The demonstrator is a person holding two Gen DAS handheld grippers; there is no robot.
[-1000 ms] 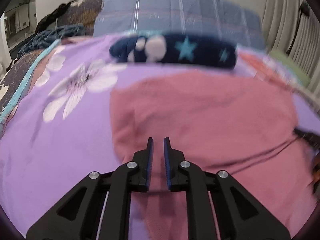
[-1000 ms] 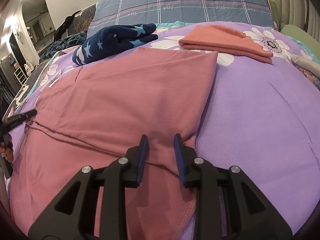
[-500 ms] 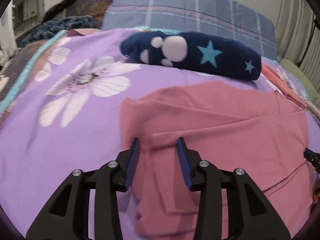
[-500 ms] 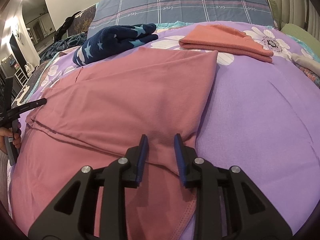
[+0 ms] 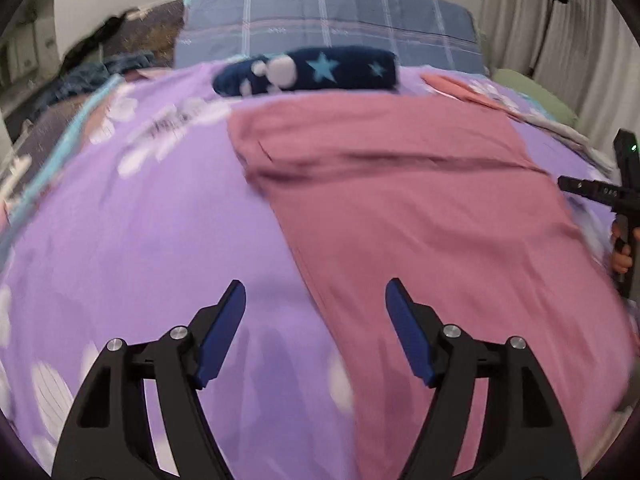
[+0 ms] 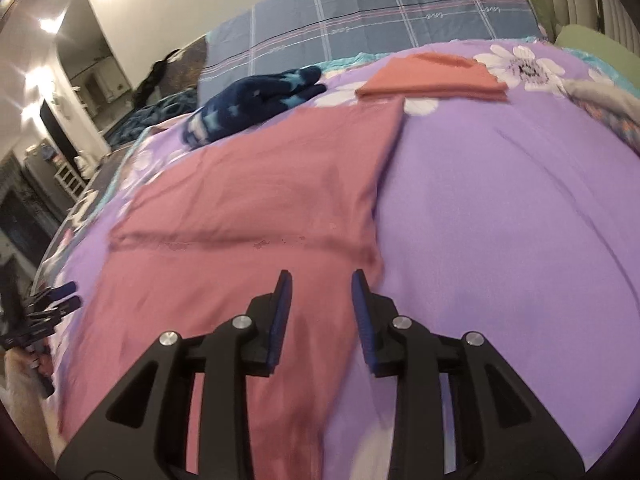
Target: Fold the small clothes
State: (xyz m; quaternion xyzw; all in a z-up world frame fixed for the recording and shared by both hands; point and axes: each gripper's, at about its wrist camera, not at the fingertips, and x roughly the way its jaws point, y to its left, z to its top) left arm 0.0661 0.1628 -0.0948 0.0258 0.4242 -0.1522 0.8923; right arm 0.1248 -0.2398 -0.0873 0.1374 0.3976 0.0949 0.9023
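Covering nearly the whole scene, the wide bed with its purple flower-printed cotton sheet (image 6: 500, 200) carried everything, with a blue-grey plaid pillow (image 6: 380, 12) at its head. On the sheet lay the large dusty-pink knit garment (image 5: 400, 200), flat, its far half doubled over so that a fold edge ran crosswise through its middle. A second before, both tools had been low on that cloth, the left one nearly pressed together at the fold and the right one part-spread over the near right corner; now both had let go and drawn back above the near end. The left tool (image 5: 315, 304) hung with its jaws spread wide and nothing between them, over the garment's left edge where pink met purple. The right tool (image 6: 321, 292) stood part-spread and likewise empty, above the cloth near its right edge. That release suggests the first fold was set down and the next, probably crosswise or from a side, had yet to begin. Beyond the garment rested a rolled navy fleece piece with pale blue stars (image 5: 308, 70), and a smaller folded coral-orange cloth (image 6: 432, 80) well apart to the right.
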